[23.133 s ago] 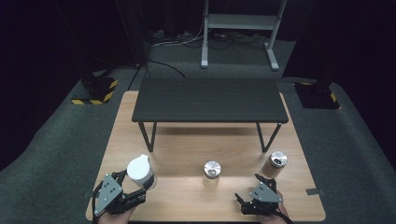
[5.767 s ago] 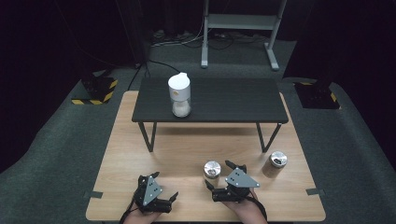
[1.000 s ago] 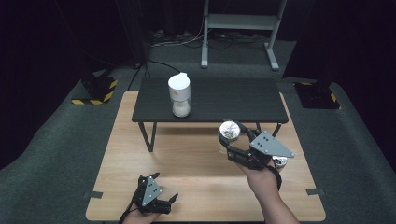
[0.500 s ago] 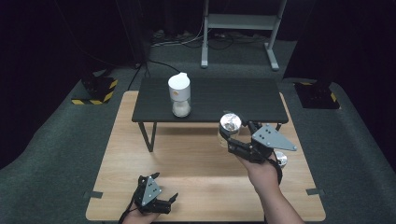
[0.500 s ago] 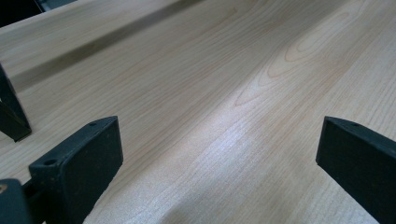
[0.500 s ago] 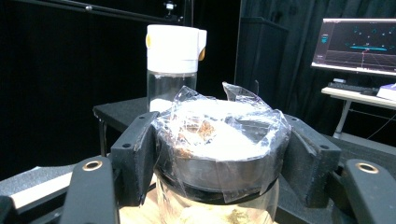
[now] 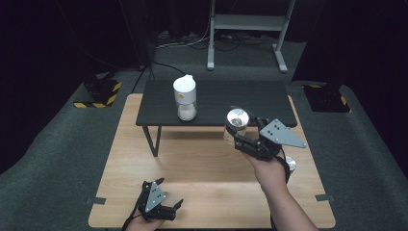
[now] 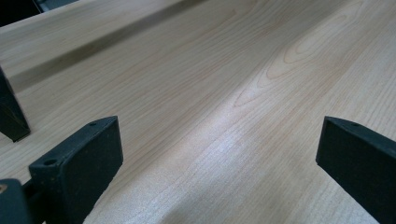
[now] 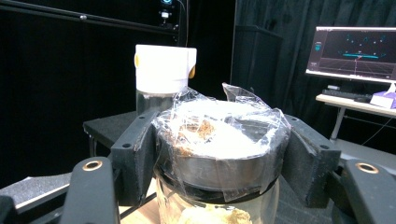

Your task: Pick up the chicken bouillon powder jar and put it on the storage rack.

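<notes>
The jar (image 7: 236,124) is now riding in the air at the front edge of the shelf (image 7: 216,98); a second ago it was lower and farther out from that edge, and some seconds back it stood on the table (image 7: 192,168) in front of the shelf. The right gripper (image 7: 242,137) is carrying it, its fingers (image 9: 135,158) clamped tight on the jar's neck, just under the film-covered lid. That rise is putting the jar about level with the shelf top, so the work in hand is probably setting it up there beside the white dispenser (image 7: 185,97), which is already standing on the shelf to the jar's left.

The left gripper (image 7: 161,202) is resting near the table's front edge, well away from the shelf, its fingers (image 8: 79,161) standing wide apart with bare wood between them.

A second jar (image 7: 289,163) is sitting on the table in front of the shelf's right end, mostly hidden behind the right hand. The held jar's base is out of sight in the right gripper view, and whether it is already clearing the shelf's edge is hard to judge from above.
</notes>
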A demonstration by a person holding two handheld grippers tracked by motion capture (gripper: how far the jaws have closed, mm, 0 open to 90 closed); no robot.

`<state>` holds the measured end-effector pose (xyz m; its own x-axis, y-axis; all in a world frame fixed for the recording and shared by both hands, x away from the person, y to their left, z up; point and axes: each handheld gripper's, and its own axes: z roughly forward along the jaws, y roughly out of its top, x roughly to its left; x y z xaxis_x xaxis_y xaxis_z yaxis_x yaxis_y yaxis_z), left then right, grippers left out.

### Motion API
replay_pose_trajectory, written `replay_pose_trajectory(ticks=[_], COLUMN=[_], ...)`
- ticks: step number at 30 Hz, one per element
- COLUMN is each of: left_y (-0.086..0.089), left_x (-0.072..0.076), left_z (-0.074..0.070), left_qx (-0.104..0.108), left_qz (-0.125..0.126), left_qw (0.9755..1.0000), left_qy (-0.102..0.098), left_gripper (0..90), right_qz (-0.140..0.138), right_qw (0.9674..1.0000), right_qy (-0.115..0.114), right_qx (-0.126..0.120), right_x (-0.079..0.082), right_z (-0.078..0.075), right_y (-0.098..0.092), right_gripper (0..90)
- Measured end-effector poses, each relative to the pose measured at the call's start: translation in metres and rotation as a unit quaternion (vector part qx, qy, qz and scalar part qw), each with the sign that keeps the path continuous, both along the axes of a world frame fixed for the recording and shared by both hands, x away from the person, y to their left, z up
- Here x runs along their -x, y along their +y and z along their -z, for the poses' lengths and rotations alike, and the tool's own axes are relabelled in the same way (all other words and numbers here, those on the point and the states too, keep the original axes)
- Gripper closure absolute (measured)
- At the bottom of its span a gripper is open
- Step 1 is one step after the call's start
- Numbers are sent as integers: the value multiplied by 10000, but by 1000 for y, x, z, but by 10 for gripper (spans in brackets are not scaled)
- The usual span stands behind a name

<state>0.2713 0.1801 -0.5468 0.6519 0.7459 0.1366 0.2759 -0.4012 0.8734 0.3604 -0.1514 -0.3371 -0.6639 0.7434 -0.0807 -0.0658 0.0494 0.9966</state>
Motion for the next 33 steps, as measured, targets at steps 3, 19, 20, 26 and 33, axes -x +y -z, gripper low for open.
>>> replay_pose_trajectory(ticks=[3,19,20,26,33], left_y=[0,1,1,0,1], left_x=[0,0,0,-1,-1], left_z=[0,0,0,0,0], left_qx=[-10,36,33,3,8], left_qz=[4,25,23,1,18], left_qw=[10000,10000,10000,10000,10000], left_qy=[10,29,37,58,52], left_gripper=[7,7,7,7,7], right_qz=[4,85,90,138,174], right_qw=[10000,9998,9998,9997,9997], right_qy=[-48,-148,-152,-183,-171], right_qx=[6,-43,-42,-58,-65], right_x=[-1,-12,-13,-19,-27], right_z=[-3,-12,-12,-15,-16], right_y=[1,11,12,17,22], right_gripper=[339,339,339,339,339])
